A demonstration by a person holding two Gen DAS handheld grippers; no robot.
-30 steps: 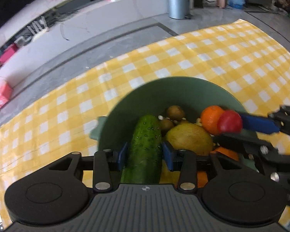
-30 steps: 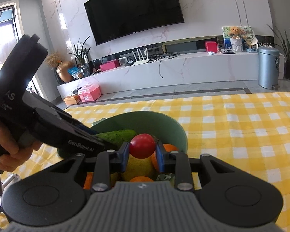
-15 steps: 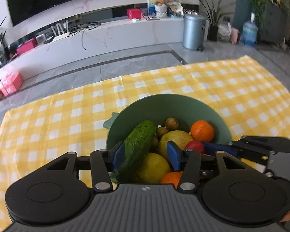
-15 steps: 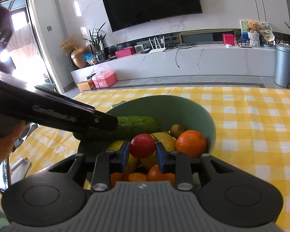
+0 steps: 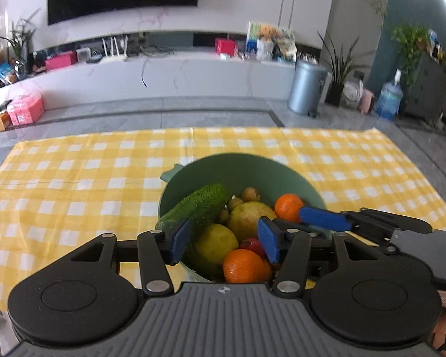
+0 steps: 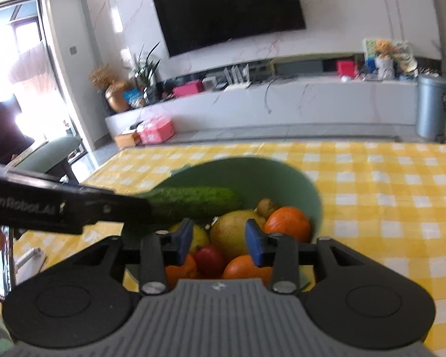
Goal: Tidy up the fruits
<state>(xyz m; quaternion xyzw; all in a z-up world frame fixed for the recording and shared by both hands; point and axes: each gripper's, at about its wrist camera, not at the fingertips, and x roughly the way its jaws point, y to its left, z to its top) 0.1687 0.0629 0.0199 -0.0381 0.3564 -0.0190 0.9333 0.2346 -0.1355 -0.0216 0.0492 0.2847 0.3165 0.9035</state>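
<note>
The green bowl [image 5: 243,163] sat on the yellow checked tablecloth [image 5: 74,184], and all the produce in view lay heaped inside it, which fits a task of gathering fruit into one place. The cucumber [image 5: 193,208] lay slanted across the pile, its near end propped on the bowl's left rim and its far end pointing toward the middle, most likely because it is too long to lie flat among the round fruit. Under and beside it were a lemon [image 5: 215,244], a large yellow-green pear-like fruit [image 5: 249,215], two oranges [image 5: 288,206], a few small brown fruits [image 5: 250,194] near the far wall, and a small red tomato [image 6: 209,255] low at the near side.

The left gripper [image 5: 224,241] hung over the bowl's near edge with its blue pads spread wide and nothing between them; the left pad was just beside the cucumber's near end, though whether it touched could not be told. The right gripper [image 6: 218,241] was likewise parted above the pile, gripping nothing, with the tomato lying below the gap among the oranges, judged to be resting on the heap on its own.
</note>
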